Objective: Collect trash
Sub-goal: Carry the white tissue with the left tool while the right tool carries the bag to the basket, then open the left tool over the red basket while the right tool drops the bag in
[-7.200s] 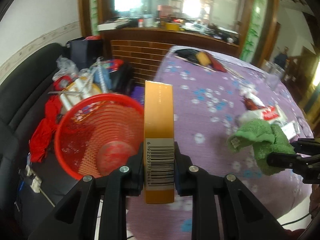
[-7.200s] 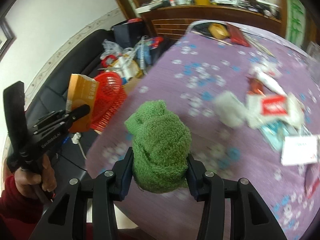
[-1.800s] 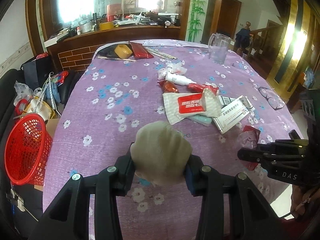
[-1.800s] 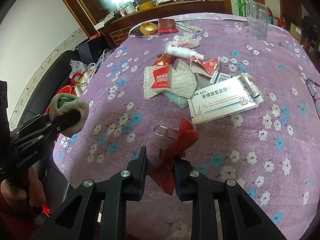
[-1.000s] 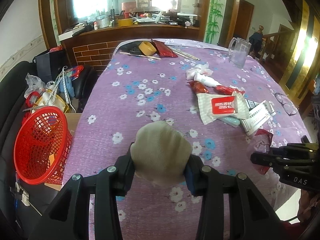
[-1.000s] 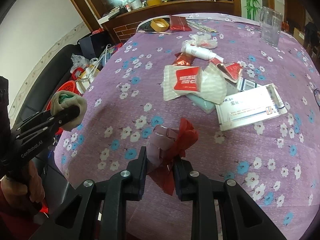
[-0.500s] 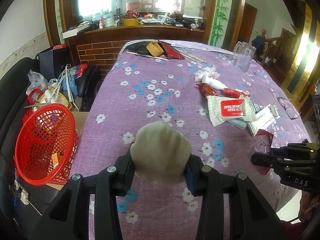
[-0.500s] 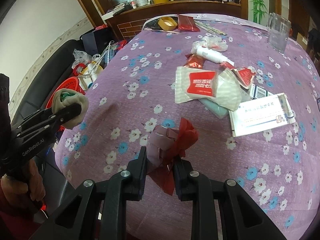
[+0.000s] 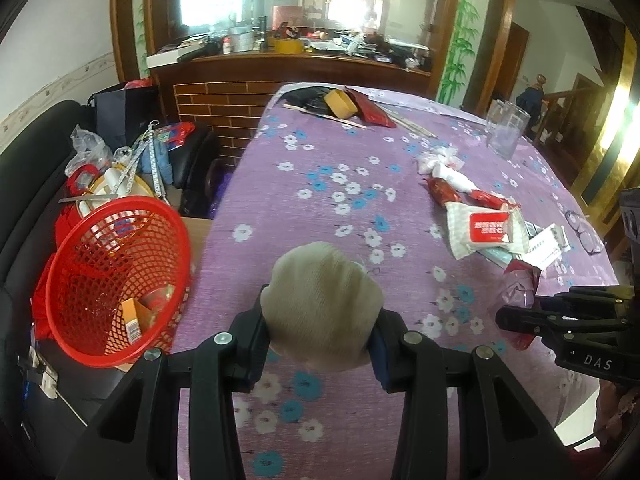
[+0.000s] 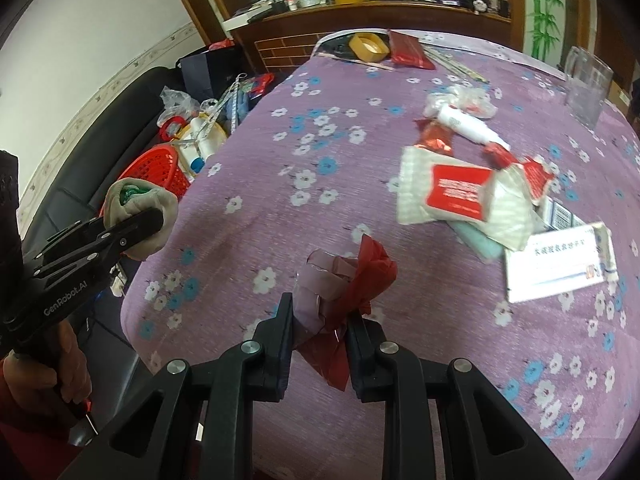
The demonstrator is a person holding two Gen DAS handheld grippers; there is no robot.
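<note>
Left gripper (image 9: 322,334) pinches a beige rolled sock (image 9: 322,306) above the near table edge beside the red basket (image 9: 116,280), while right gripper (image 10: 320,320) clamps a crumpled red wrapper (image 10: 346,280) over the purple floral tablecloth (image 10: 320,168).

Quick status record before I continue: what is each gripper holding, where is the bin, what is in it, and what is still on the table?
left gripper: shut on beige cloth bundle, above the table edge
right gripper: shut on red and pink wrapper
red basket: off the table's left side, tilted, mouth toward the camera
in basket: orange box; the rest unclear
left on purple tablecloth: white packet with red label, white tube, white medicine box
not trash, likely: glass pitcher, tape roll
</note>
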